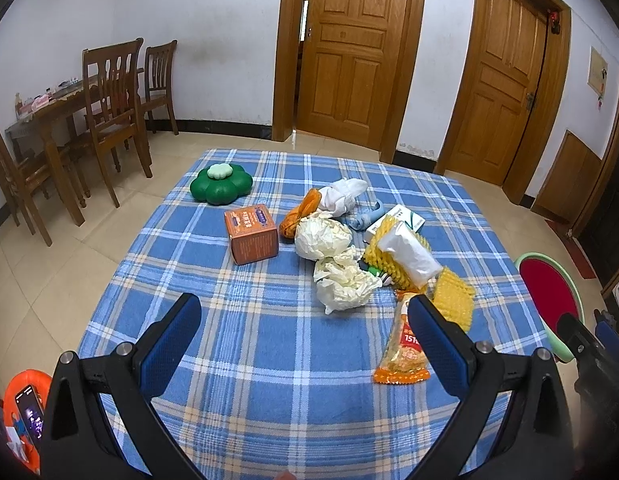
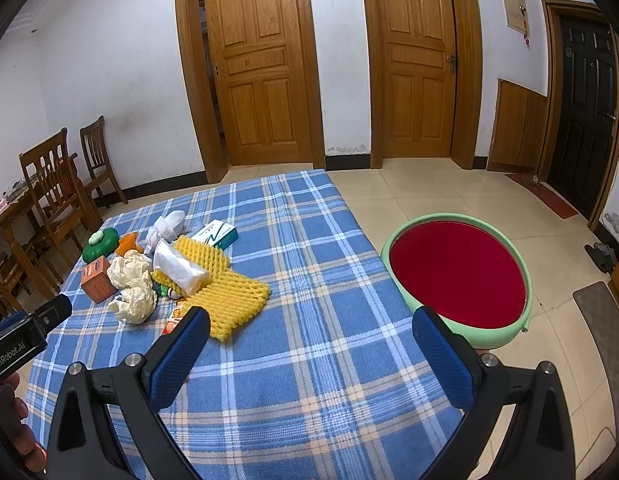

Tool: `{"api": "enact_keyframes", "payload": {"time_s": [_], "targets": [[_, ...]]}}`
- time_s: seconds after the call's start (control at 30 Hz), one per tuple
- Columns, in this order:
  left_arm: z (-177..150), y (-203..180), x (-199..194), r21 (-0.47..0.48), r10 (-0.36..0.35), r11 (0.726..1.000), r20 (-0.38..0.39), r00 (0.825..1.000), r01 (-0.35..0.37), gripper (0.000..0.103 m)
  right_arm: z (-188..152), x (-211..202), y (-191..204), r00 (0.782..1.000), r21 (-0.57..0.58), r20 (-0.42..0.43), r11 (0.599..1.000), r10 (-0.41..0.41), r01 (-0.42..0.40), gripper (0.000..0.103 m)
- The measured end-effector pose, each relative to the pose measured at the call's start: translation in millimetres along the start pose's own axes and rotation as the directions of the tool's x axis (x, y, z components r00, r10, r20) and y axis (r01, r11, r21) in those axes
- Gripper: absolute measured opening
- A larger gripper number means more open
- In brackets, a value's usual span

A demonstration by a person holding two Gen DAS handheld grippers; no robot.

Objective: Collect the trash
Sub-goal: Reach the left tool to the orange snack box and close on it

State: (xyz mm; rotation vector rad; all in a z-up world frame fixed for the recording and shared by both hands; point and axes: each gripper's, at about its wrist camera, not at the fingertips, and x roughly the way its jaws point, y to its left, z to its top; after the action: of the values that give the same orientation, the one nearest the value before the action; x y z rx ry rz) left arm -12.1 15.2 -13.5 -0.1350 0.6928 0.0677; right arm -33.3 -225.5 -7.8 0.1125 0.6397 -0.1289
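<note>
Doors: two brown wooden doors [image 2: 261,68] in the white wall; a black one [image 2: 585,108] at far right
Chairs: wooden chairs [image 1: 113,112] beside a dining table [image 1: 57,108] at left
Floor: beige tiles [image 2: 441,196]; red mat [image 2: 543,196] by the black door
Phone: lit phone [image 1: 29,416] at lower left

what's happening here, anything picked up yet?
Nothing yet. A person holds both grippers, the left gripper and right gripper, open and empty above the blue plaid cloth. The trash pile of crumpled paper, yellow foam netting and wrappers sits untouched. The green-rimmed red basin on the floor looks empty.
</note>
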Motion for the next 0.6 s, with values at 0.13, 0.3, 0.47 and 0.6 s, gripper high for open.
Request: {"api": "enact_keyframes", "payload": {"time_s": [0.13, 0.3, 0.47, 0.6], "targets": [[3.6, 0.4, 11.0, 0.003, 0.016, 1.0, -0.02, 1.0, -0.016, 0.101, 0.3, 11.0, -0.6, 1.0, -0.012, -0.023, 1.0, 0.001, -0.001, 0.103], [10.6, 8.9, 24.1, 0.008, 0.047, 0.999, -0.043, 0.998, -0.047, 0.101, -2.1, 19.7, 2.0, 0.999, -0.023, -0.052, 1.0, 0.0, -0.002, 0.103], [21.4, 23.5, 39.4, 0.01, 0.072, 0.997, -0.06, 0.996, -0.071, 0.101, -0.8, 27.4, 2.6, 0.997, -0.03, -0.075, 1.0, -0.004, 0.002, 0.103], [31.1, 35.3, 55.5, 0.012, 0.094, 0.996, -0.084, 0.992, -0.094, 0.101, 1.1, 32.5, 2.8, 0.997, -0.031, -0.081, 1.0, -0.01, 0.008, 0.103]]}}
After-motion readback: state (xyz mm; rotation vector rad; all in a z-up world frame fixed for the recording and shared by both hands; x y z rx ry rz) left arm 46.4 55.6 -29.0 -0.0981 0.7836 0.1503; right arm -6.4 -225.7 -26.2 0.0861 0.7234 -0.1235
